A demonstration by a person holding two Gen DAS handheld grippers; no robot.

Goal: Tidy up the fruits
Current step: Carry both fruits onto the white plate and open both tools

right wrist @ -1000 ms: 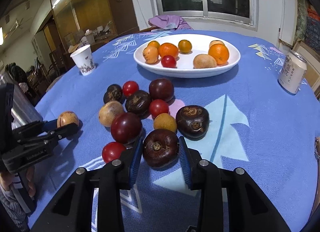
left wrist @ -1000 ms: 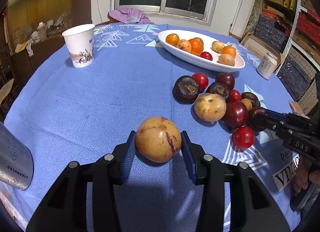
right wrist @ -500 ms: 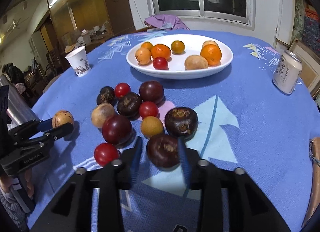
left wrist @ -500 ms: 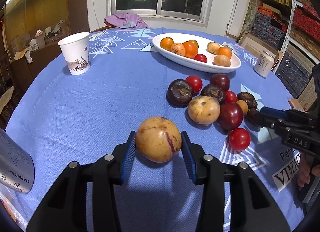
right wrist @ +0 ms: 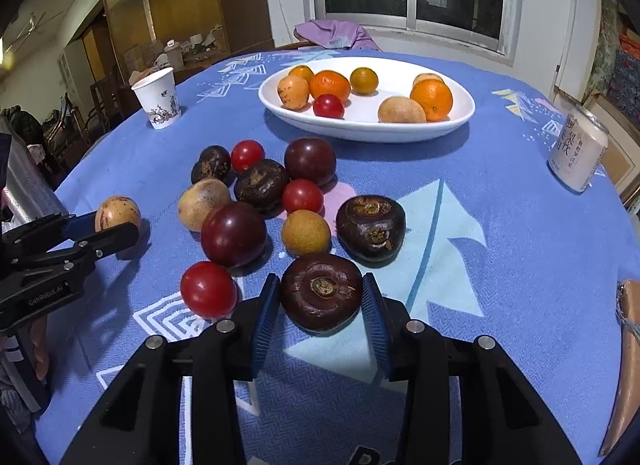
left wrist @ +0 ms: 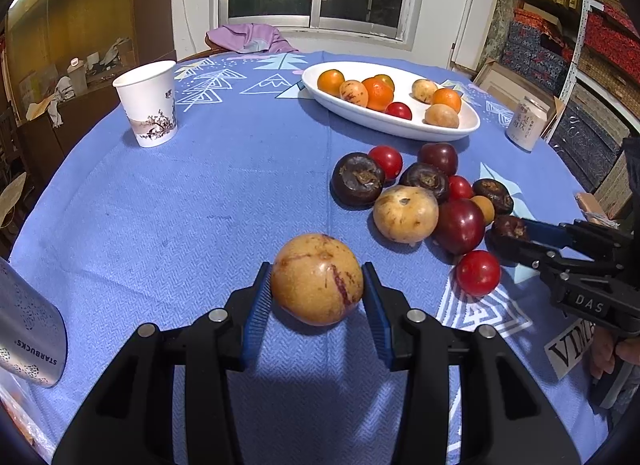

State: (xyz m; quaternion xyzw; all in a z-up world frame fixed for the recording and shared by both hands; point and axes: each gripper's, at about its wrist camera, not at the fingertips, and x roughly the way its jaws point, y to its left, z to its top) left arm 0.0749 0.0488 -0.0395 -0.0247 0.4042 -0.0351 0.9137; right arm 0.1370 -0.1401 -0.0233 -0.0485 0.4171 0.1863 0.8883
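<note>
My left gripper (left wrist: 318, 281) is shut on a yellow-brown speckled fruit (left wrist: 316, 279), just above the blue tablecloth. In the right wrist view that gripper (right wrist: 120, 225) shows at the left edge with the same fruit (right wrist: 118, 212). My right gripper (right wrist: 320, 293) has a dark purple fruit (right wrist: 320, 291) between its blue pads; the jaws are closing and both pads touch it. A loose heap of dark, red and tan fruits (right wrist: 256, 201) lies just beyond. Farther back, a white oval plate (right wrist: 360, 133) holds oranges, tan fruits and a red one.
A paper cup (left wrist: 146, 105) stands at the back left and a drink can (left wrist: 528, 123) at the right edge. A steel tumbler (left wrist: 24, 329) sits near left. A person's hand (left wrist: 608, 353) grips the right tool. Shelves and boxes line the right wall.
The right gripper shook and rolled slightly, blurring its fingers half a second ago; the dark fruit stayed between its pads. The left gripper and its yellow fruit have not moved.
</note>
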